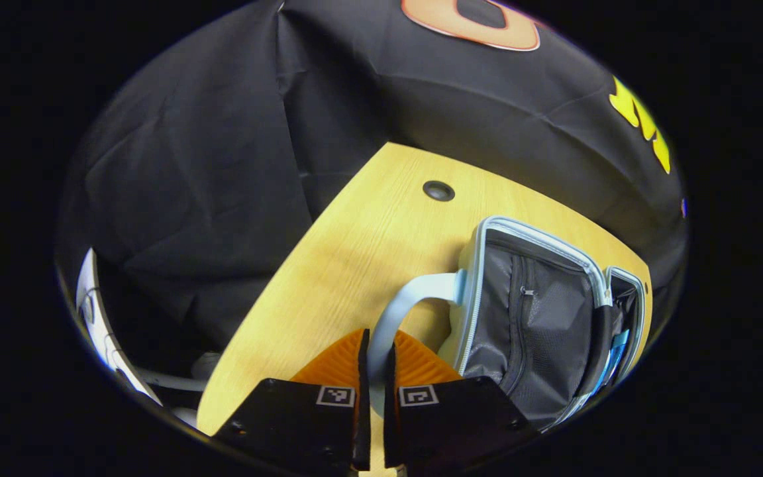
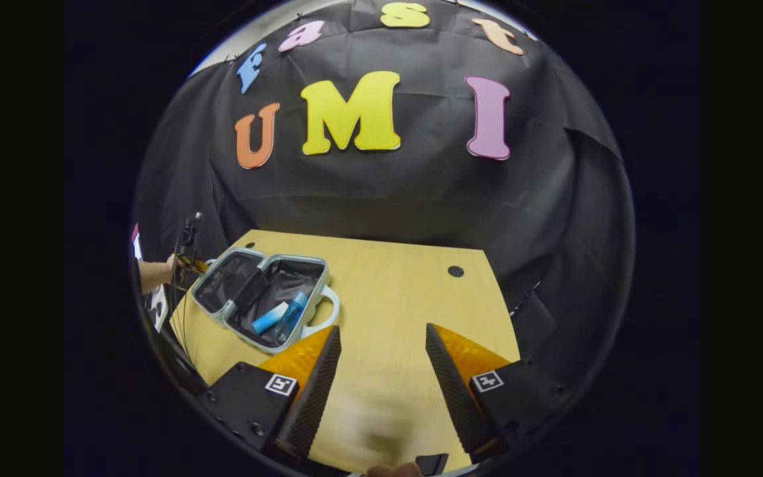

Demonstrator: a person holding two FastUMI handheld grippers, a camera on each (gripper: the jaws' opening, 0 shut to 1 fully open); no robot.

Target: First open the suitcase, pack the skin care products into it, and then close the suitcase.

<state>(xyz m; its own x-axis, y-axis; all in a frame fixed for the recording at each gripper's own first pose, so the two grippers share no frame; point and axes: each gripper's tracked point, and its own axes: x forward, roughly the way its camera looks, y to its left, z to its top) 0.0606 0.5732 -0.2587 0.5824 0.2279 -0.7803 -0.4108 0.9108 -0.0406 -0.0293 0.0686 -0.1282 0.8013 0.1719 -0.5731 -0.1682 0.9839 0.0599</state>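
A: Fingers (image 1: 359, 371) of the left gripper (image 1: 375, 371) were nearly together at the bottom centre of the left gripper view, pinched on the suitcase handle (image 1: 398, 308) running between them.

B: And the right gripper (image 2: 381, 371)?

A: Spread wide, nothing between its fingers, over bare table (image 2: 395, 291) at the bottom of the right gripper view.

B: Suitcase?

A: Open suitcase (image 2: 259, 295) lay flat on the table at left of centre in the right gripper view, both halves lined in grey. In the left gripper view it sat lower right.

B: Products?

A: Two blue skin care products (image 2: 281, 317) lay inside the half nearer the second handle (image 2: 325, 311). A hand (image 2: 156, 271) was at the far left edge, beside the suitcase.
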